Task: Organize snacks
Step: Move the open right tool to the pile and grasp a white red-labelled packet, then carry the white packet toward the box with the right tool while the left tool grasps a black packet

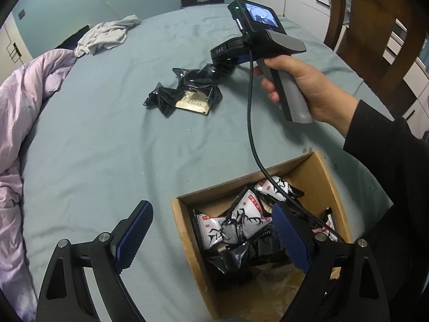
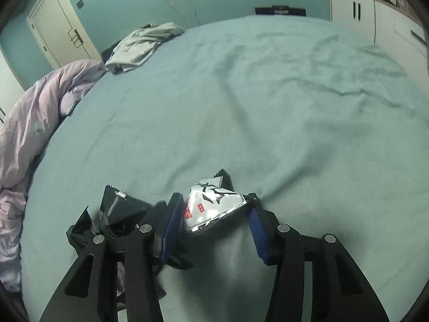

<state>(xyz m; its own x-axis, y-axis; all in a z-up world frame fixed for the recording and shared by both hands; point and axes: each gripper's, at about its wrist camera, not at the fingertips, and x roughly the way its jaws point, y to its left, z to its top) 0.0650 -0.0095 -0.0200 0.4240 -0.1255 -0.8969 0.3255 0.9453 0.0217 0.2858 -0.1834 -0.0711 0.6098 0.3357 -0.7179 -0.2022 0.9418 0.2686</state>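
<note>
Right now the right claw (image 2: 214, 220) pinches a white snack packet (image 2: 211, 204) between its blue pads, low over the bed (image 2: 268, 107), with black packets (image 2: 118, 212) just beside its left finger. Nearer me, the left claw (image 1: 211, 237) hangs wide open and empty above a cardboard box (image 1: 185, 238) already holding more packets. Farther off lies a lilac duvet (image 1: 24, 107).
</note>
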